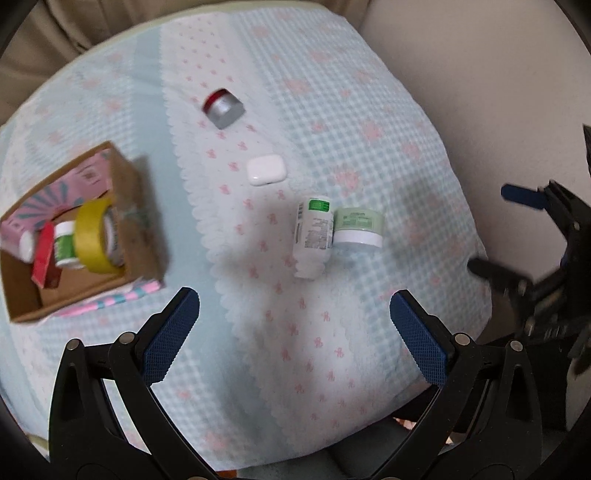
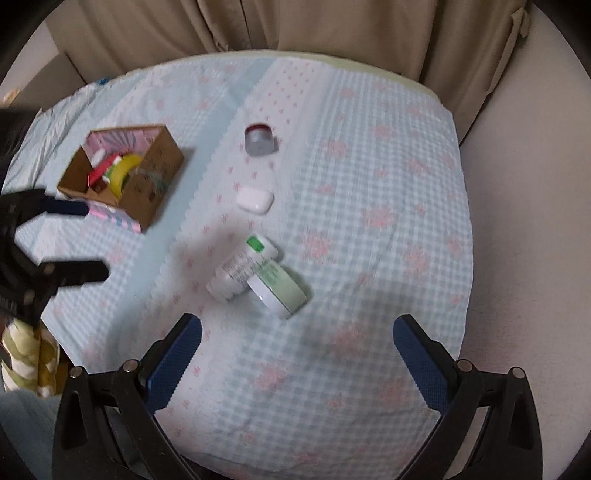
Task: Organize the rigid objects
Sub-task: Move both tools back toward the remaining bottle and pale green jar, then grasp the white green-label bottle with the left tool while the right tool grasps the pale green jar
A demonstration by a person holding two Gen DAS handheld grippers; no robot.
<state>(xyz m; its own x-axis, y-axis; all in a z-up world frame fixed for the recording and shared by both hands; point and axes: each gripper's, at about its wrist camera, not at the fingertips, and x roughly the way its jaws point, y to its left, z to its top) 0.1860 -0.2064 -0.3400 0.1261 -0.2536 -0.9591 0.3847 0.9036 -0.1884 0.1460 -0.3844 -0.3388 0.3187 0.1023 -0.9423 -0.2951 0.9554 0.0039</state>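
Note:
A white bottle (image 1: 313, 236) with a green label lies on its side on the blue checked cloth, touching a pale green jar (image 1: 358, 226) with a white lid. A white earbud case (image 1: 266, 170) and a grey jar (image 1: 223, 108) with a red rim lie farther off. My left gripper (image 1: 293, 325) is open and empty above the cloth, short of the bottle. My right gripper (image 2: 297, 354) is open and empty, short of the green jar (image 2: 280, 290) and the bottle (image 2: 242, 267). The earbud case (image 2: 255, 199) and grey jar (image 2: 260, 139) show beyond.
A cardboard box (image 1: 140, 229) at the left holds a yellow tape roll (image 1: 92, 236), a small green-labelled bottle, a red item and a pink box. The box (image 2: 155, 177) shows in the right wrist view. Beige curtains (image 2: 295, 29) hang behind the table. The cloth drops off at the right edge.

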